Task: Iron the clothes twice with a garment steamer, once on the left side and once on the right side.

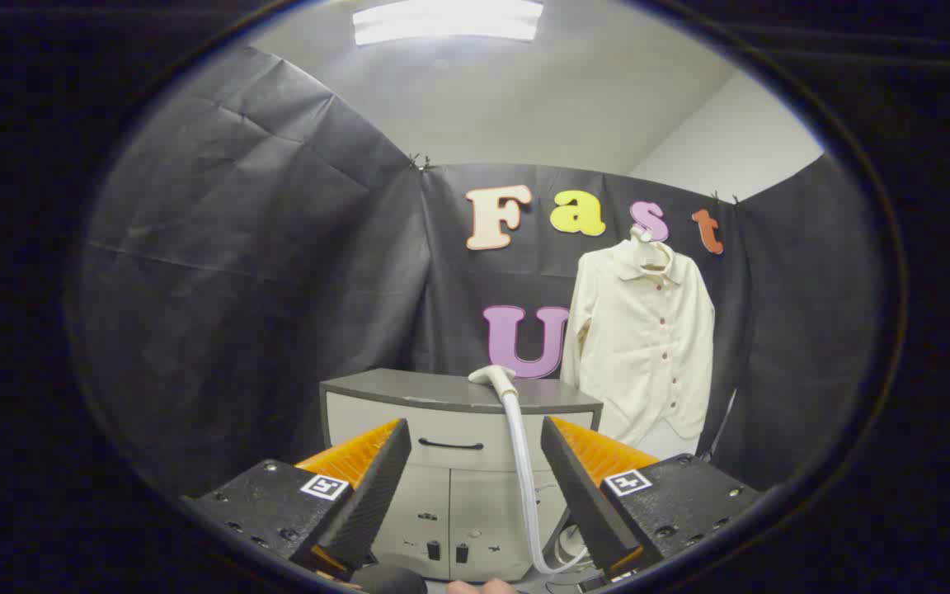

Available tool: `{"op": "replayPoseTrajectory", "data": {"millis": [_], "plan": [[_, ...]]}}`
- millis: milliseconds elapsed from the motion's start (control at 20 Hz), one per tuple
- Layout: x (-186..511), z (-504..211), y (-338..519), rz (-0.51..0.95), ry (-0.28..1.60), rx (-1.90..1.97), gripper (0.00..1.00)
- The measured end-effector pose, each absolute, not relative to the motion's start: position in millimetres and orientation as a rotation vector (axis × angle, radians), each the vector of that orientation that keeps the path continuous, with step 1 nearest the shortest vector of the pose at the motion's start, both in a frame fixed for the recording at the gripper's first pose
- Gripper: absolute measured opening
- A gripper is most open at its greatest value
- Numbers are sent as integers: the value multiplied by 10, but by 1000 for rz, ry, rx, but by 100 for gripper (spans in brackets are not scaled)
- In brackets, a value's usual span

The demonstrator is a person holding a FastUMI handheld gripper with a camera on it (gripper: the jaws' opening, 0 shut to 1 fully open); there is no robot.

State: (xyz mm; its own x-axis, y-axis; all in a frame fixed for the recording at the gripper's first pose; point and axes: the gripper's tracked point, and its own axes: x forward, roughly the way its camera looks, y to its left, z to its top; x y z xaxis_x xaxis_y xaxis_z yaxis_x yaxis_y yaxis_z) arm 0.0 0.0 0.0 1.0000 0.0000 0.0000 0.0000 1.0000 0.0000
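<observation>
My gripper [471, 462]: I hold it level, pointed straight at the cabinet, with both fingers reaching forward and a wide gap between them. Nothing sits in that gap, and the fingers touch nothing.

My hand: a small part of it shows at the bottom, just below the fingers; I cannot tell how it grips from here.

Steamer head [493, 378]: one, pale, resting on the top of the cabinet near its middle, beyond my fingers and seen through the gap, closer to the right finger.

Steamer hose [524, 478]: one, pale, running down from the head over the cabinet's front and curling at the bottom, near the inner side of my right finger. I cannot tell where it ends.

Shirt [644, 346]: one, cream, long-sleeved, with a row of small dark buttons down the front. It hangs upright against the booth's black cloth wall, beyond and above my right finger, just right of the cabinet. Its hem drops below the level of the cabinet top.

Hanger [646, 247]: one, light-coloured, carrying the shirt at the collar.

Cabinet [409, 412]: one, with a grey top and pale front, straight ahead of my fingers. It has one drawer with a dark handle [450, 445], and below it two doors.

Ceiling light [447, 20]: one, lit, overhead.
</observation>
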Motion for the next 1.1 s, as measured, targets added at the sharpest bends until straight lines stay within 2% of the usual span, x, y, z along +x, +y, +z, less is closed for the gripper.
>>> {"op": "replayPoseTrajectory", "data": {"millis": [600,1100], "plan": [[171,-220,-230,9,47,79,97],[608,-224,-190,20,62,43,97]]}}
